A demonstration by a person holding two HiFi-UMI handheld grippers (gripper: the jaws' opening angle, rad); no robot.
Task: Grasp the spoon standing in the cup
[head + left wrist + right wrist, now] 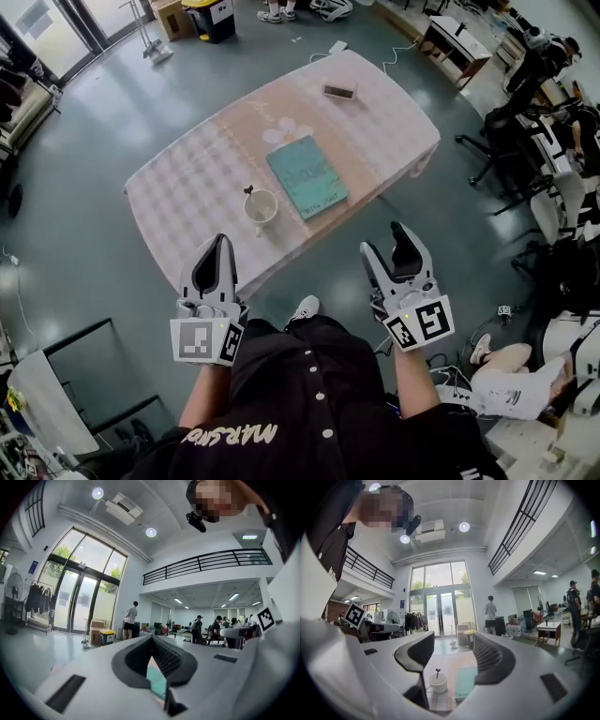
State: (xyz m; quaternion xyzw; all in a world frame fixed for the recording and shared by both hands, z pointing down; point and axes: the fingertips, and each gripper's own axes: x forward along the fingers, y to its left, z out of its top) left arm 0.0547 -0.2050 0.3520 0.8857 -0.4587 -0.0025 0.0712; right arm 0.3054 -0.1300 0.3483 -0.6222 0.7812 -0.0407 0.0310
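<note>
Only the approach is judged begun; well short of the cup (262, 208), the right gripper (382, 236) is held wide apart and empty, the left gripper (220, 242) pressed together on nothing; the spoon (249, 190) must next be straddled.

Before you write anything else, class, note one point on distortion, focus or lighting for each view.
Head view: even light, sharp, the table edges bow slightly. Left gripper view: fisheye with black corners, railing curves, left tongs soft. Right gripper view: same fisheye, windows bright, cup small but clear past the right tongs.
</note>
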